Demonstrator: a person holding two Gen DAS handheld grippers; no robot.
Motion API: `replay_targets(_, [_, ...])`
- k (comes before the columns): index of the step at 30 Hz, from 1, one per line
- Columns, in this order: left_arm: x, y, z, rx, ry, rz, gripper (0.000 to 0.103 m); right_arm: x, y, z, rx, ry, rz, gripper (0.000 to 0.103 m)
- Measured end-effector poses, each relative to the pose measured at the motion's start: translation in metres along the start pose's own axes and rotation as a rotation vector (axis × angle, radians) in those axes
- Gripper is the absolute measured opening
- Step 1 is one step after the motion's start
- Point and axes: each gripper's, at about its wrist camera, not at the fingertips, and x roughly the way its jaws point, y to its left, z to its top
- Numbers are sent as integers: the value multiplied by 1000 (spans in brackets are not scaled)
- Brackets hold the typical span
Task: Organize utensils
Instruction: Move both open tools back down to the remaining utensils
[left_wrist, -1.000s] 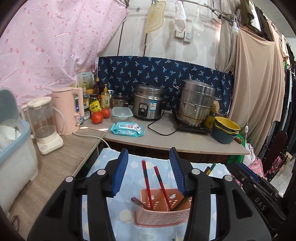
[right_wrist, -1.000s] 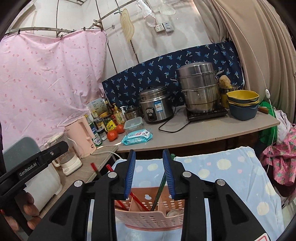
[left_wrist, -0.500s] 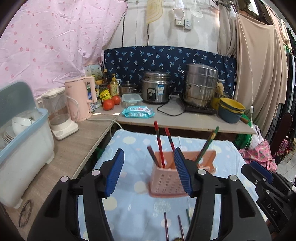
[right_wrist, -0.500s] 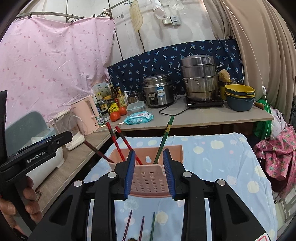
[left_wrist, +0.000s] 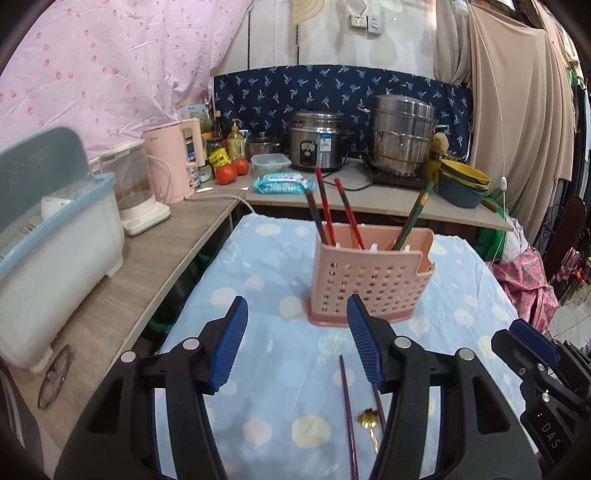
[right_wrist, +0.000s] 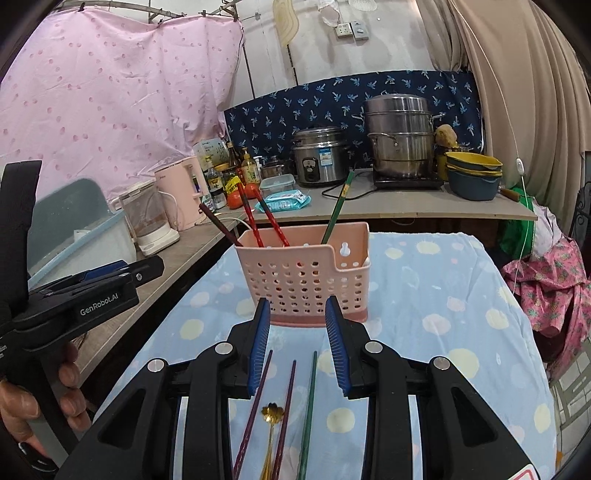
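Chopsticks (right_wrist: 255, 402): we judge them light, stiff, slippery; we would pinch one mid-shaft.
Left gripper (left_wrist: 295, 343): jaws apart, just widened, empty.
Right gripper (right_wrist: 297, 347): jaws apart, empty.

At my twelve o'clock a grey counter (left_wrist: 369, 206) runs under a blue leaf-print cloth (left_wrist: 332, 88); a pink sheet (left_wrist: 110, 66) hangs at ten, beige curtains (left_wrist: 517, 110) at two.

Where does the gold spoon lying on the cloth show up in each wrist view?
Left wrist: gold spoon low and right of centre, on the cloth beside the right finger's inner edge, next to a purple chopstick.
Right wrist: gold spoon at bottom centre, between two purple chopsticks, below the open jaws.
Shared landmark: pink basket, standing on the cloth beyond the spoon in both views.
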Motion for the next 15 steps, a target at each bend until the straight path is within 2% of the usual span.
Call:
replay_targets(7, [-2,7,-33,-22,55,12,53,-5,-6,-40,59,73,4,31])
replay_targets(15, [-1,10,-82,-41,145,-12,53,-8,-12,-93,99,180,2,31])
